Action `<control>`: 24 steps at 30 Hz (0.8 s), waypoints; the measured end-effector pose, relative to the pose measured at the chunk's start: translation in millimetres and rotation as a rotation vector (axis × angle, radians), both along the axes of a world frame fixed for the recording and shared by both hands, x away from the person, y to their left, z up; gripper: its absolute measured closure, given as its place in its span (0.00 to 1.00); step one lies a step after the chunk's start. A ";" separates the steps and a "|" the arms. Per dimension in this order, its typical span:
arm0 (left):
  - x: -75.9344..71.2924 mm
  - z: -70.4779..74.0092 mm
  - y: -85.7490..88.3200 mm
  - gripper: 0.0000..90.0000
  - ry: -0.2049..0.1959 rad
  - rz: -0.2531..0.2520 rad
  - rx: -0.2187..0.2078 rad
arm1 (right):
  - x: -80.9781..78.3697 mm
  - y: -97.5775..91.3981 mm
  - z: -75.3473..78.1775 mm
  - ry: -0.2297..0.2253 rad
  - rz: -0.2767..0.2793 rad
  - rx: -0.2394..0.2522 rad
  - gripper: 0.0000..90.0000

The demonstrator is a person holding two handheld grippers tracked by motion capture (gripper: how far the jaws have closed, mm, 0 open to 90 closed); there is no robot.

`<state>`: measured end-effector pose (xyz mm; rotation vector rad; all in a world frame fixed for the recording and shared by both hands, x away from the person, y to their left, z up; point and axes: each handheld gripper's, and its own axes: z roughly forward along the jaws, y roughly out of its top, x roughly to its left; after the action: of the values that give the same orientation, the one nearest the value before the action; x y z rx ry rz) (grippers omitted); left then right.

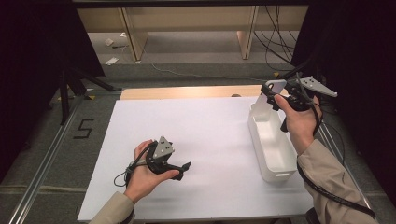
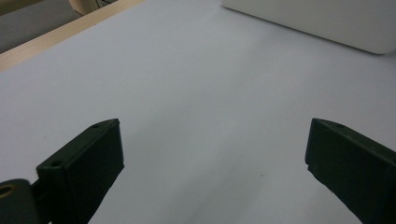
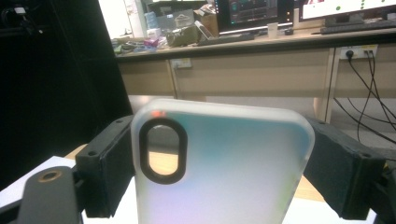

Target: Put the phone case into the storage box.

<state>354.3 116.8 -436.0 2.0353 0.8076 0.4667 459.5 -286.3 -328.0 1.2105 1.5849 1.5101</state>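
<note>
two grippers, right gripper clamping phone case, lower edge cut off, left gripper wide, empty

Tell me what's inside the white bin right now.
The visible part of the white bin shows bare inner walls and floor. Its far end is covered by the phone case held in the right hand-held gripper, so that part can't be checked.

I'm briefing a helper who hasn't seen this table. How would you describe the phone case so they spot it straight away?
Start at the white sheet covering the table, then find the long white bin along its right edge. Just above the bin's far end, the right gripper holds the phone case upright between its fingers. It is frosted and translucent, with a black-rimmed oval camera cutout, unlike the opaque bin.
</note>
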 end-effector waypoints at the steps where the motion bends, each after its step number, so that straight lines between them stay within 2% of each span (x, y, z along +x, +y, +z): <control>1: 0.0 0.0 0.0 0.04 0.000 0.000 0.000 | 0.3 -0.4 -0.1 -0.001 -0.002 0.000 0.19; 24: -0.4 0.4 1.3 0.04 0.001 0.001 0.003 | 3.4 -11.4 -0.7 0.007 -0.038 0.000 0.19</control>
<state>353.9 118.1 -435.6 2.0383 0.8089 0.4672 462.8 -297.7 -328.7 1.2407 1.5573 1.4836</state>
